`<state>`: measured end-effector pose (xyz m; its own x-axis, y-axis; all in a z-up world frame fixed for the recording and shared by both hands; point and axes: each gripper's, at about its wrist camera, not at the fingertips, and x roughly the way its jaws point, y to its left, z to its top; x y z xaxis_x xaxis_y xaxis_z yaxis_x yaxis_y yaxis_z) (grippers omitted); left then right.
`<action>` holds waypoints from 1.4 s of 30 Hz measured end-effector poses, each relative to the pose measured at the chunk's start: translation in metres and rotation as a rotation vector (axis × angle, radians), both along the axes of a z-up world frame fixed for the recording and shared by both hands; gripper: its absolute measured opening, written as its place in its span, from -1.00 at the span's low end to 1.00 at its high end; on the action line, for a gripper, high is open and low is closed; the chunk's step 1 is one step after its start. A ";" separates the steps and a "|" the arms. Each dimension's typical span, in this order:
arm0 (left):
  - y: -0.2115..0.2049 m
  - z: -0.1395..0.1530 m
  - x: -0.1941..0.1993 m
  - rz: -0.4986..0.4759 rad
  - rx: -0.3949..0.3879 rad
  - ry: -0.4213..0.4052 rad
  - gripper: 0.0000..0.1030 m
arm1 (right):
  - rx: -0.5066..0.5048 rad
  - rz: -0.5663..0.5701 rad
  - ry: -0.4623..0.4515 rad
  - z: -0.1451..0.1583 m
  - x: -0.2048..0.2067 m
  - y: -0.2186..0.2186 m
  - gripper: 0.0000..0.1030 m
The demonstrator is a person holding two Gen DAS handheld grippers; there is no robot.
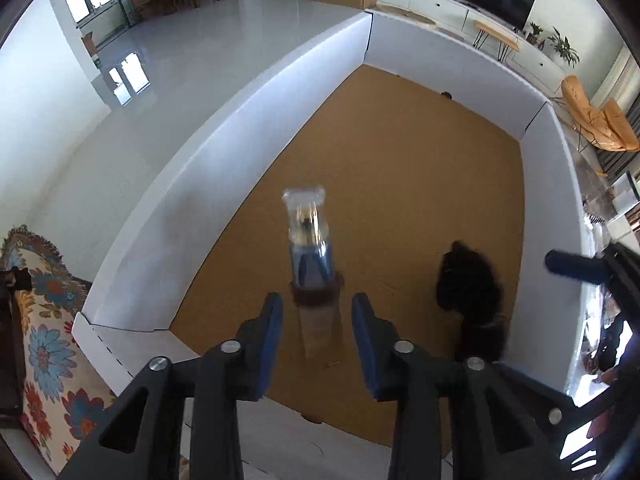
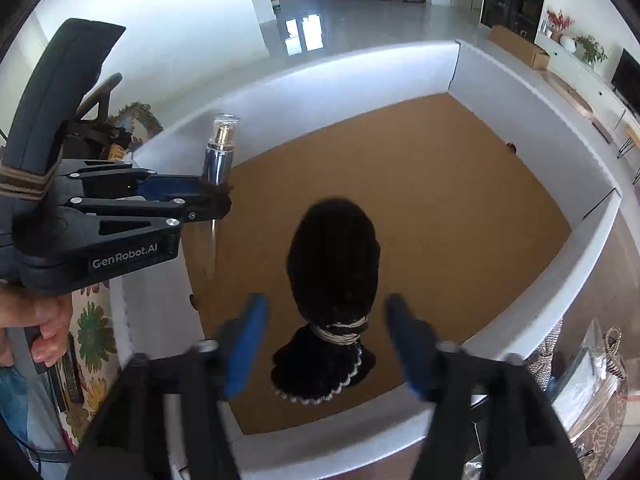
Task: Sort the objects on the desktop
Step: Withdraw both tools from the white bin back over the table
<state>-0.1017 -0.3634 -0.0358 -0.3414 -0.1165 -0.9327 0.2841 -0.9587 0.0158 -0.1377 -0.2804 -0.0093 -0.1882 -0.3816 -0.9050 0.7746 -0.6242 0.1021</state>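
**Two grippers, two targets, both lined up dead ahead**

Down over a brown tabletop fenced by low white walls. Left gripper spread wide, blue pads either side of a tall bottle with a clear cap, not touching it in the left wrist view. Seen from the right wrist view, though, left gripper level with the bottle at the dark band near its middle, with contact or a small gap impossible to separate there. Called as open, nothing held. Bottle upright, long axis vertical, close to the left wall, straight between the fingers.

Over to the right gripper: also wide open, empty, fingers blurred. Black pouch lying flat on the tabletop, directly ahead and between the fingers, long axis running away from the camera, tied neck with pale cord nearest, frilled edge closest of all. Same pouch dark and smeared in the left wrist view, to the right of the bottle and apart from it.

Likely next: a squeeze on each, left nearer the bottle, right nearer the pouch.

Hard to read: pouch contents, bottle base behind its brown lower half, and any sorting destination, out of view.
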 end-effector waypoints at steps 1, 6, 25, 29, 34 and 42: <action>0.003 -0.003 0.000 -0.020 -0.032 -0.004 0.10 | 0.007 0.005 0.018 -0.003 0.001 -0.001 0.95; 0.022 -0.028 0.004 -0.099 -0.244 -0.083 0.37 | 0.106 0.032 0.103 -0.023 0.005 0.008 0.94; 0.069 0.036 0.088 -0.080 -0.172 0.215 0.51 | -0.171 0.009 0.160 0.036 0.030 0.096 0.98; 0.140 0.081 0.095 -0.268 -0.079 0.295 1.00 | -0.252 -0.092 0.256 0.066 0.050 0.191 1.00; 0.259 0.074 0.095 -0.488 -0.015 0.223 1.00 | -0.112 -0.341 0.263 0.026 0.064 0.324 1.00; 0.404 -0.022 0.072 -0.510 0.013 -0.031 1.00 | 0.004 -0.650 0.127 -0.069 0.122 0.467 1.00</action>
